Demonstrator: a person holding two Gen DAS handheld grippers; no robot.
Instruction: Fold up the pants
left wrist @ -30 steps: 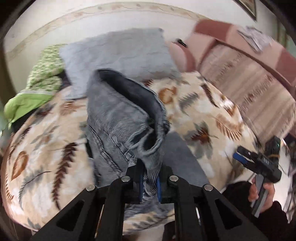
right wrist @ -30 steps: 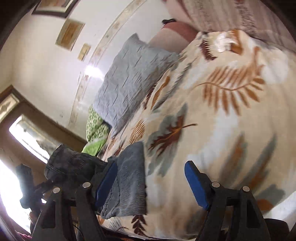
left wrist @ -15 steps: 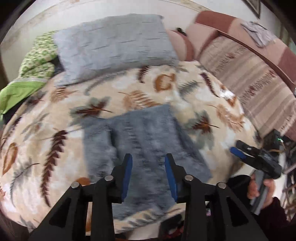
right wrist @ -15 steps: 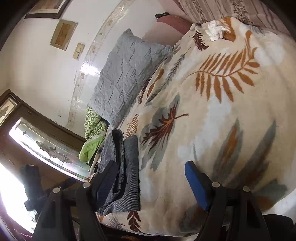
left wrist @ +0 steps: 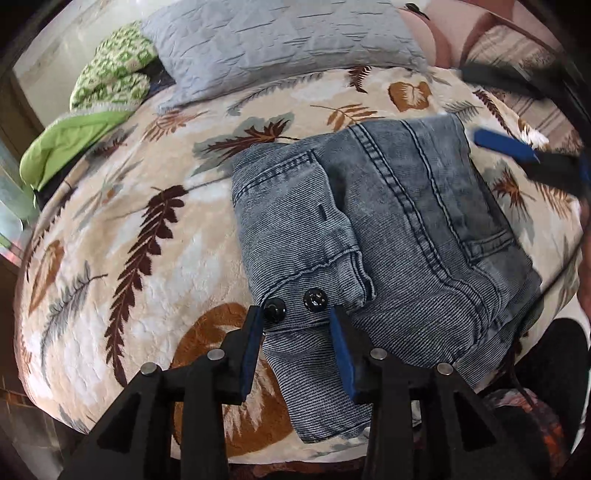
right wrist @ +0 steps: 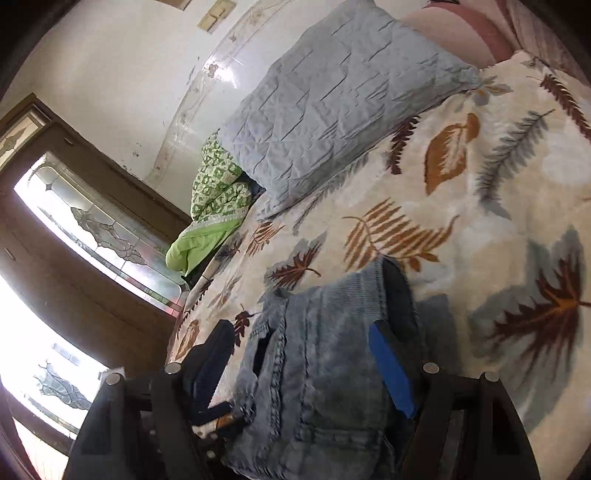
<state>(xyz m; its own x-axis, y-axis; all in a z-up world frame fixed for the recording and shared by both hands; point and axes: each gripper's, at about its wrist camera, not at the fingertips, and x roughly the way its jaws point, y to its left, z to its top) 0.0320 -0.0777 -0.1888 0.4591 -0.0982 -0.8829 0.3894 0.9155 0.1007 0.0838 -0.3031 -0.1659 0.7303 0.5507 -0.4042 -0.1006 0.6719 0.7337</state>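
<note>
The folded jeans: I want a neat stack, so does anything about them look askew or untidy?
Yes. The jeans lie folded on the leaf-print blanket, but the layers do not line up: the waistband flap with two dark buttons sticks out left of the top layer, and its edge is bunched near the left tool.

This is a bedroom in a home, shown by a bed under a leaf-patterned blanket (left wrist: 122, 236), a grey quilted pillow (right wrist: 332, 107) against the white wall, a folded green quilt (left wrist: 107, 85) beside it, framed pictures (right wrist: 216, 13) overhead and a leaded-glass window (right wrist: 99, 229) in dark wood.
</note>
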